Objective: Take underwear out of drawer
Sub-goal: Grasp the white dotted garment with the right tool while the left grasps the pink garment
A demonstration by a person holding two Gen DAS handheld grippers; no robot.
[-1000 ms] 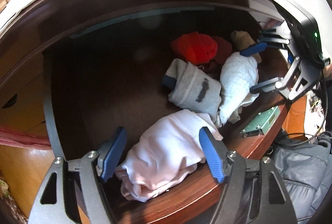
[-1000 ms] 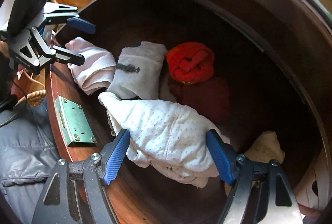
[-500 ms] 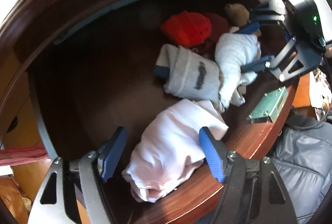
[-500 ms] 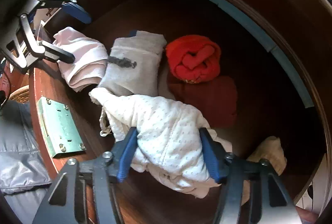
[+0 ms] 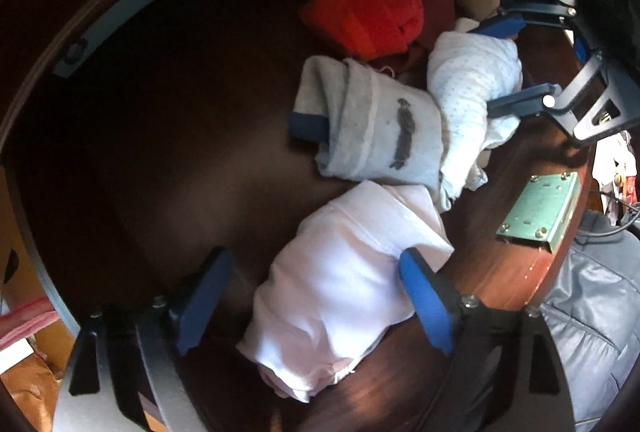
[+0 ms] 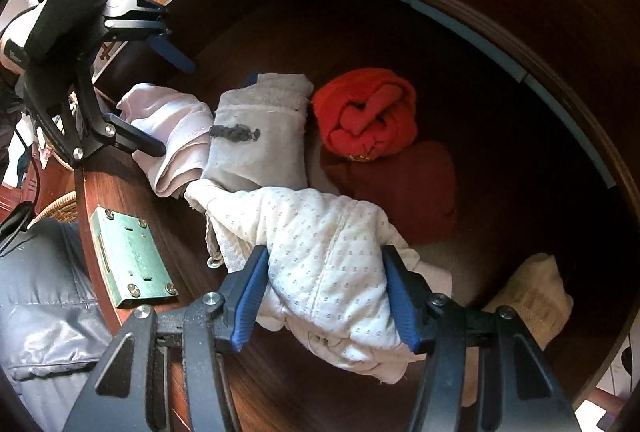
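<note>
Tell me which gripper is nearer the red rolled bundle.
Right. The right gripper, shut on the dotted white garment, sits just in front of the red bundle. The left gripper straddles the pink garment, farther off.

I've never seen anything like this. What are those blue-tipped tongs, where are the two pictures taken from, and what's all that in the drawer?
Each is a hand-held claw with a camera looking along its fingers; a person holds one per hand. The left claw is open around a pale pink folded garment. The right claw squeezes a white dotted garment. Each picture also shows the other claw. In the wooden drawer also lie a grey sock bundle, an orange-red roll, a dark red cloth and a beige piece.
</note>
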